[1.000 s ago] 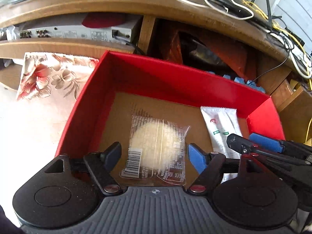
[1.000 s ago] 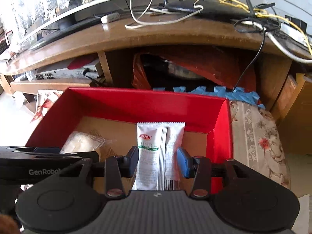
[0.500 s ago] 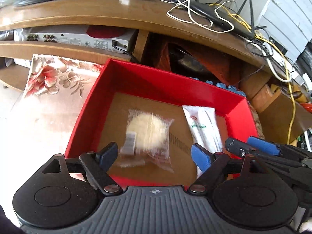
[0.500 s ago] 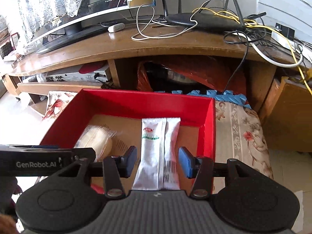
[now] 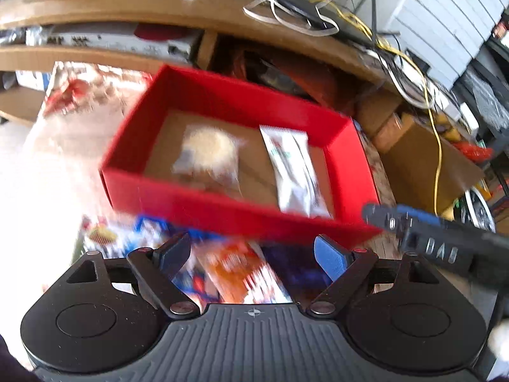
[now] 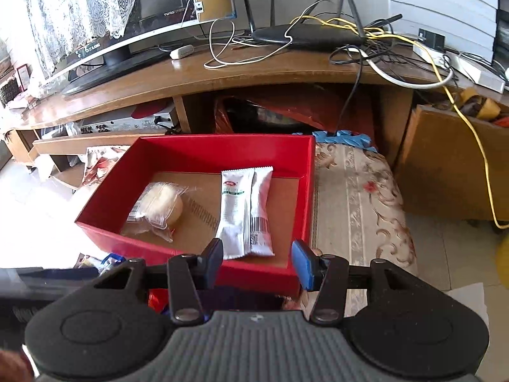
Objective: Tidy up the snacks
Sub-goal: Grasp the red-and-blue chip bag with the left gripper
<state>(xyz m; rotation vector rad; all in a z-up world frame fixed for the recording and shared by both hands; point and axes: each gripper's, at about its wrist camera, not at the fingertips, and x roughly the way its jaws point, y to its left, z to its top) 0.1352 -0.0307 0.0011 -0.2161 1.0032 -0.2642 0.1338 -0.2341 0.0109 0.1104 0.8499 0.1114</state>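
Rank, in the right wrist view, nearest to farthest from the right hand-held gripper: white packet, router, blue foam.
1. White packet, in the red box just ahead of the right hand-held gripper.
2. Blue foam, behind the box's far right corner.
3. Router, up on the desk.

Strong daylight is seen in both views. The floor (image 5: 41, 197) at the left is washed out to white. The left wrist view is smeared by blur, most of all the snack packets (image 5: 235, 264). The right wrist view is sharp. Edges are bent round.
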